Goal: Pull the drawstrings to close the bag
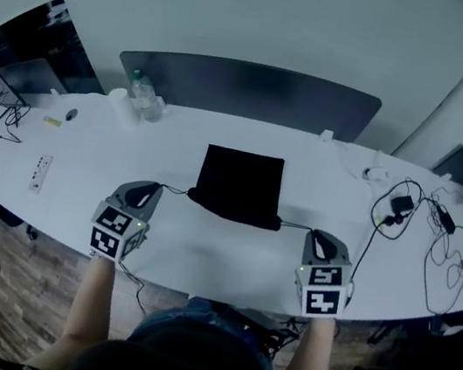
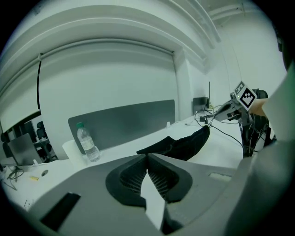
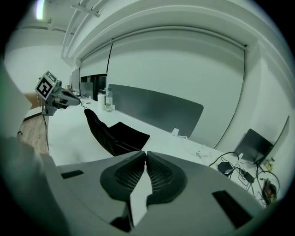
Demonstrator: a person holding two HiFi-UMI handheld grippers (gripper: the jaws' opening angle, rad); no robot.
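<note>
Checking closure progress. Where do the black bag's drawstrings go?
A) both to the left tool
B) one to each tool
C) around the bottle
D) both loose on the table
B: one drawstring leaves each side of the bag, into the left tool and right tool.

Water bottle (image 1: 143,95) beside white cylinder (image 1: 121,105), grey divider panel (image 1: 248,90) behind, tangled cables (image 1: 402,204) at right.
</note>
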